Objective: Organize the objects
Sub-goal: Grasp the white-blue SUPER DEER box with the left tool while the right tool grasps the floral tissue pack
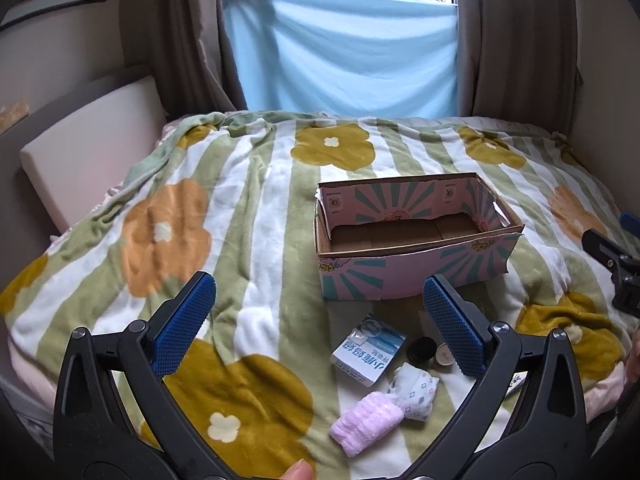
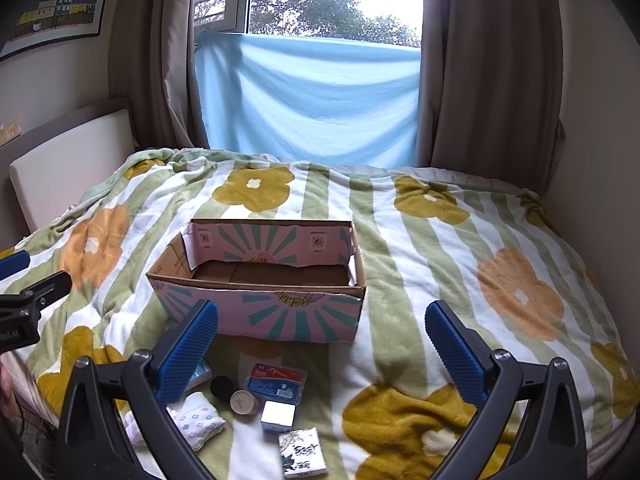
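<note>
- Two claws, both spread wide, nothing between the pads: left gripper (image 1: 318, 324) and right gripper (image 2: 322, 350), each hovering over the bed with blue ribbed pads apart.
- Cardboard box (image 1: 412, 236), pink with teal sunburst print, open top, inside bare; it sits straight ahead of both claws, past the fingertips, on the flowered blanket (image 1: 248, 208).
- Left wrist view, between the fingers and nearer than the box: white-blue carton (image 1: 366, 356) with printed text lying flat; black round cap (image 1: 421, 350) and beige round lid (image 1: 443, 357) just beside it, close to the right finger's inner face.
- Nearer still to the left claw: rolled pink cloth (image 1: 366, 420) touching a white floral-print cloth (image 1: 416, 392).
- Right wrist view, same cluster sits low, toward the left finger: red-blue floss case (image 2: 276, 380), black cap (image 2: 221, 387), beige lid (image 2: 245, 401), small shiny square box (image 2: 278, 415), printed tissue pack (image 2: 303, 451) closest to the camera.
- The right claw's left finger covers part of the floral cloth (image 2: 198, 420) and a pale blue item behind it; what that item is, cannot tell.
- Nothing lies between the small items and the box front wall, only blanket.
- Far side of the box: blue sheet (image 2: 308, 100) over the window, brown curtains (image 2: 488, 72) either side.
- Each claw shows at the other view's edge, well apart from the items.
- Thumb tip (image 1: 296, 470) at the bottom of the left view.
</note>
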